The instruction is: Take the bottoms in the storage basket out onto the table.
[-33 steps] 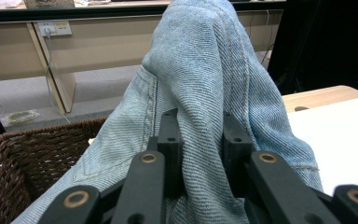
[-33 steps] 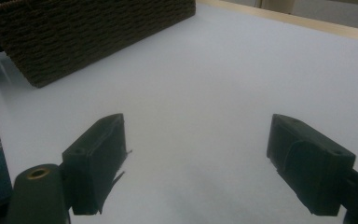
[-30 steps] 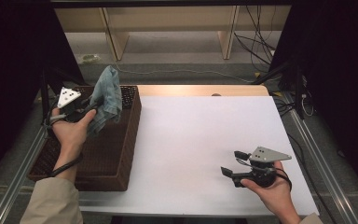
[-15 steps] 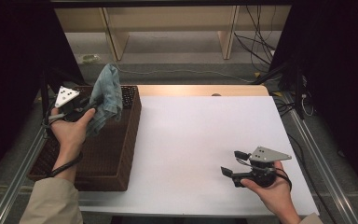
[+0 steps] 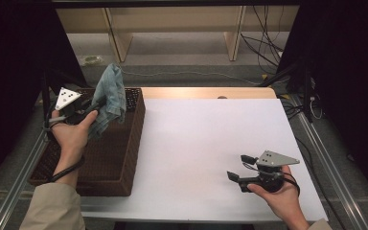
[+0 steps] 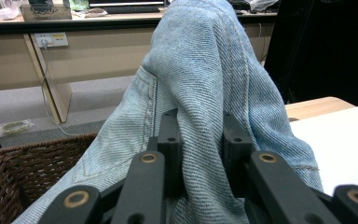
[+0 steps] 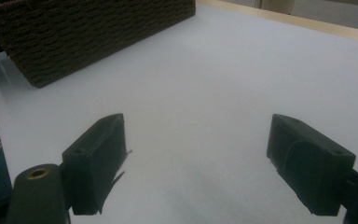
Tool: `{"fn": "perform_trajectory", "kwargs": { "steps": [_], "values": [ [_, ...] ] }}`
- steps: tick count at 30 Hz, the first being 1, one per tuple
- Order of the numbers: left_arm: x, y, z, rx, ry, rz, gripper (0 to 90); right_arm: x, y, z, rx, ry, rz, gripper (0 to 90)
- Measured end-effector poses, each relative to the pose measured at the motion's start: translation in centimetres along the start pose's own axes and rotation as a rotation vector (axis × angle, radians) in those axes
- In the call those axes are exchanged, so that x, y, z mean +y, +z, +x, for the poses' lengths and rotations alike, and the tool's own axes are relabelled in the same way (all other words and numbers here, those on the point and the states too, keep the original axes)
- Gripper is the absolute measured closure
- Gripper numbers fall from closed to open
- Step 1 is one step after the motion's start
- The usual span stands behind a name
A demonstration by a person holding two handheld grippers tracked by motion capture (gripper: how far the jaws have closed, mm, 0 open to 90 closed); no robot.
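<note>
1. Two handheld grippers are at work over a white-topped table [image 5: 206,143] with a pale wooden far edge
2. Left gripper [image 5: 95,106], black with a grey three-cornered plate on top, is held above the dark brown woven wicker basket [image 5: 120,163] at the table's left side
3. Its jaws are clamped on a light blue denim garment [image 5: 111,98]; in the left gripper view the denim garment [image 6: 205,93] is pinched between the two black jaws, with folds rising above them and draping down on both sides
4. That cloth hangs over the far part of the basket, its top lifted above the rim and its lower folds falling towards the inside; whether the bottom of it touches the basket floor cannot be told
5. Right gripper [image 5: 242,167], held low near the table's front right corner, points left towards the basket and is well apart from it
6. Its jaws stand wide apart with nothing between them; in the right gripper view bare white tabletop [image 7: 205,93] shows between them, and the basket wall [image 7: 88,32] lies beyond
</note>
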State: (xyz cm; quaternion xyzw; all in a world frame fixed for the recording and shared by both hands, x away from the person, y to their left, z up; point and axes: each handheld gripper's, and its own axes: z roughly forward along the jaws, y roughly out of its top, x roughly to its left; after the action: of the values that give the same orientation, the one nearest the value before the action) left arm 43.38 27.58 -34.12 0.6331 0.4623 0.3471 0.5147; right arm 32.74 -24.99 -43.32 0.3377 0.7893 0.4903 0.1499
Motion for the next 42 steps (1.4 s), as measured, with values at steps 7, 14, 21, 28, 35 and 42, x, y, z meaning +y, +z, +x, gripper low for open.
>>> {"fn": "perform_trajectory", "kwargs": {
  "steps": [7, 14, 21, 28, 35, 42],
  "values": [
    [0.2, -0.1, -0.2, -0.004, 0.002, -0.005, 74.0, 0.0, 0.0, 0.0, -0.002, 0.002, -0.003, 20.7],
    [0.4, -0.2, -0.4, -0.013, 0.006, -0.012, 74.0, 0.0, 0.0, 0.0, -0.002, 0.002, -0.004, 20.7],
    [0.7, -0.4, -0.5, -0.015, 0.009, -0.023, 74.0, 0.0, 0.0, 0.0, -0.002, 0.002, -0.006, 20.7],
    [0.8, -0.5, -0.7, -0.021, 0.009, -0.024, 74.0, 0.0, 0.0, 0.0, -0.002, 0.002, -0.006, 20.7],
    [1.1, -0.6, -1.0, -0.030, 0.014, -0.031, 74.0, 0.0, -0.1, 0.0, -0.002, 0.001, -0.006, 20.7],
    [1.2, -0.7, -1.2, -0.037, 0.008, -0.037, 74.0, 0.0, -0.1, 0.0, -0.003, 0.002, -0.008, 20.7]
  ]
}}
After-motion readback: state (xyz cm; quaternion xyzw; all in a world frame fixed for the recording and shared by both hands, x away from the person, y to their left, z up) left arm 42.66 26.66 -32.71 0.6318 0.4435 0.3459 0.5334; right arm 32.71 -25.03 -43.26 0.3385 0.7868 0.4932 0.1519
